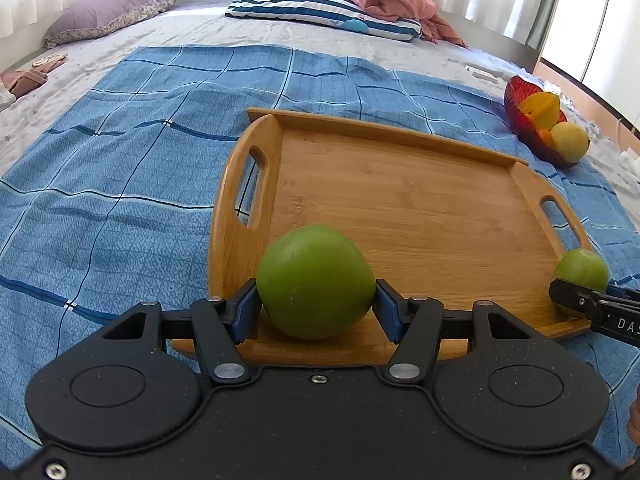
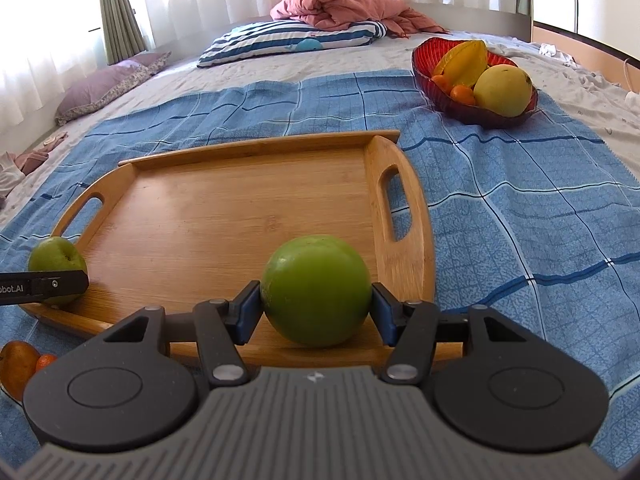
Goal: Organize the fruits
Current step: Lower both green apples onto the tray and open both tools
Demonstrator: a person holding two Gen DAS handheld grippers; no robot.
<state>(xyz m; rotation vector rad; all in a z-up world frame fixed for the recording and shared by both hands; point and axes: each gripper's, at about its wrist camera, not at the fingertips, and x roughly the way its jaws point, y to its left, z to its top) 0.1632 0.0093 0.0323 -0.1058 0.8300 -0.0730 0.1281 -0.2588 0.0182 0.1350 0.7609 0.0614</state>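
In the left wrist view my left gripper [image 1: 315, 286] is shut on a green apple [image 1: 316, 256], whose underside rests at the near left corner of the wooden tray [image 1: 420, 200]. In the right wrist view my right gripper [image 2: 315, 288] is shut on a second green apple [image 2: 316, 264] at the tray's [image 2: 224, 220] near right corner. Each view shows the other apple at the picture's edge: the right one [image 1: 582, 266] and the left one [image 2: 56, 254], each partly behind a black finger [image 1: 576, 298] [image 2: 60, 283].
The tray lies on a blue checked cloth [image 2: 520, 208] spread over a bed. A red bowl [image 2: 452, 110] at the far right holds a starfruit, a yellow fruit and small oranges. Orange fruits [image 2: 18, 364] lie near the tray's front left. Pillows and a pink blanket sit far back.
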